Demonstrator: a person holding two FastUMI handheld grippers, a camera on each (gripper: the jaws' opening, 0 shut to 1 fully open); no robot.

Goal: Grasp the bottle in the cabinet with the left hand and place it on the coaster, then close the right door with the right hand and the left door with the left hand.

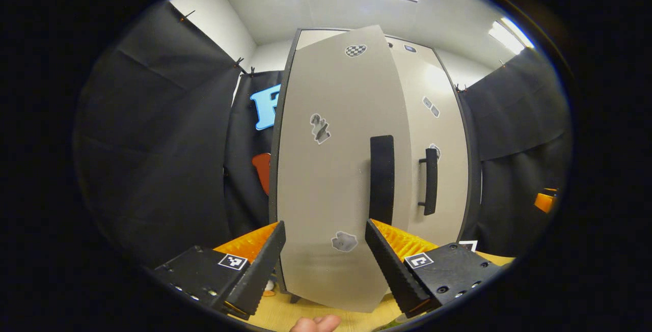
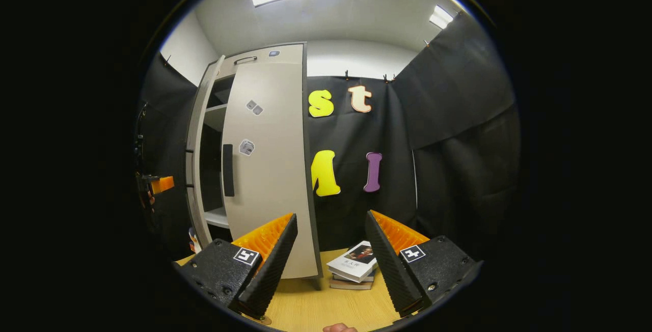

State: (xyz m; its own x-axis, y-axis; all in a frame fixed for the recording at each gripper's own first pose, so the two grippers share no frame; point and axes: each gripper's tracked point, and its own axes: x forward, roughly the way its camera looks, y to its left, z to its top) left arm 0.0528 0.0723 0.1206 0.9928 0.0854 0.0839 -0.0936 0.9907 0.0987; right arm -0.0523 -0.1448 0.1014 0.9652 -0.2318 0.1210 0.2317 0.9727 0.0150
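Down at the bottom of the left gripper view, the left gripper (image 1: 324,250) has its jaws spread wide with nothing between them, sitting right up close to the flat beige left cabinet door (image 1: 336,169), which takes up the middle of the frame and stands ajar, its lower edge swung toward the camera. That door's tall black bar handle (image 1: 382,179) runs straight up and down just above the right finger, and right of it the beige right cabinet door (image 1: 443,133) looks shut, with its own black handle (image 1: 431,182) also vertical. Bottom of the right gripper view, the right gripper (image 2: 331,250) is open and empty too, hanging over the light wooden tabletop (image 2: 305,306) near a small stack of books (image 2: 354,266); the tall grey cabinet (image 2: 214,133) sits center-left there with a dark gap and shelves showing. I can't spot the bottle or coaster. My guess is this is the last step, the left door. It's a rigid hinged panel, probably light and easy to swing, so I'd push flat on the face near the handle edge, away from the hinge. No need to pinch anything, though smooth laminate could slide under the fingers.
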